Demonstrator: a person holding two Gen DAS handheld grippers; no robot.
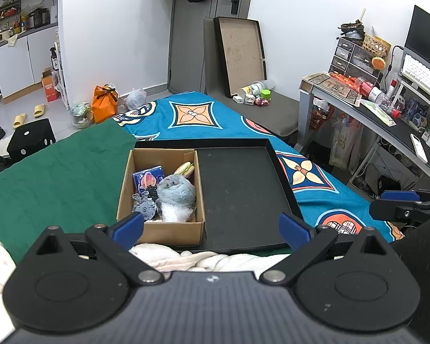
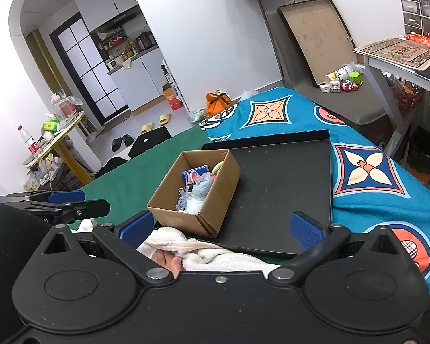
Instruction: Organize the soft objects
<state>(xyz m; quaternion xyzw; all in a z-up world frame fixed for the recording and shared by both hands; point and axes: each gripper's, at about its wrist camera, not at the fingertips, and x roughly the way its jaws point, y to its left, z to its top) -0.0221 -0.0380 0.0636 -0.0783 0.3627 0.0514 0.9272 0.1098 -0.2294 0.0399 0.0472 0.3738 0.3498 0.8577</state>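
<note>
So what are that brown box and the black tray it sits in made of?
The brown box looks like plain matte corrugated cardboard, with raw folded flaps. The black tray seems rigid coated board or plastic; its dull, dusty surface leaves that open.

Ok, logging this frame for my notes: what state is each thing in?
left gripper: open, holding nothing
right gripper: open, holding nothing
cardboard box: open-topped, soft items inside, standing in the tray
black tray: right part bare
white towel: crumpled at the tray's near edge
</note>
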